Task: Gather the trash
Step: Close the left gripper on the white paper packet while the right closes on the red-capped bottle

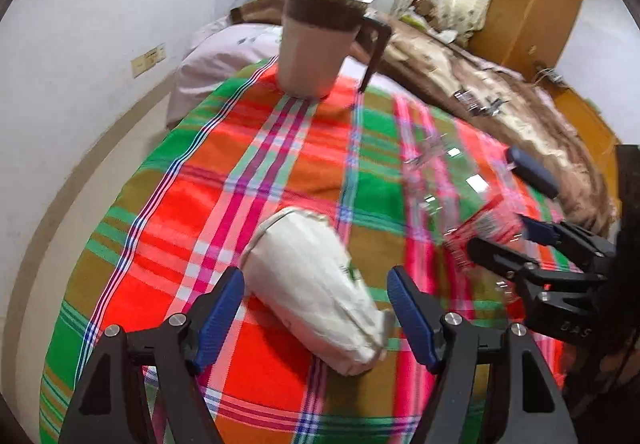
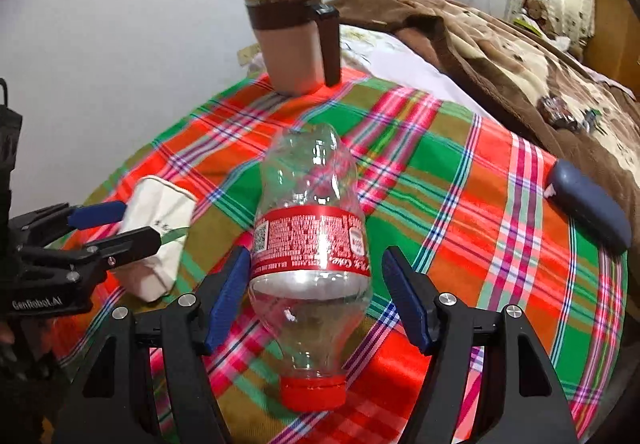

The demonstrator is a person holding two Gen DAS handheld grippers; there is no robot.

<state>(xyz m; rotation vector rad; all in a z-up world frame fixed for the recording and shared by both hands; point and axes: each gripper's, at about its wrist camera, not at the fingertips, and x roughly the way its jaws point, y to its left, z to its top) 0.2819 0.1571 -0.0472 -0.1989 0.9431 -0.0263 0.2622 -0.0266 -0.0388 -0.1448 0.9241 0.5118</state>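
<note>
In the left wrist view, the left gripper [image 1: 316, 308] fills the lower frame with its blue-padded fingers [image 1: 218, 314] apart, straddling a crumpled white paper cup [image 1: 312, 292] that lies on its side at lower centre on the plaid cloth [image 1: 168, 212]. The pads look just clear of the cup, not pressing on it. At upper centre a lidded brown mug [image 1: 316, 44] stands upright on the far edge of the cloth. At right the right gripper [image 1: 532, 240] reaches in over a blurred clear bottle with a red label. A dark blue case [image 1: 532, 172] lies beyond it, near the brown blanket [image 1: 500, 84].

In the right wrist view, the right gripper [image 2: 316, 296] also has its fingers apart, one on each side of an empty plastic bottle [image 2: 312, 244] at centre frame, red cap [image 2: 312, 392] towards the camera. The left pad sits close against the red label; the right pad stands clear of it. The left gripper shows at the left edge around the cup.

The step in hand appears to be the approach to a double pick-up: each gripper lined up on one piece of trash, neither yet gripped. The next move calls for closing each pair of fingers gently, since both the crushed cup and the thin bottle will likely buckle or slip, then lifting them. No bin is in view.
</note>
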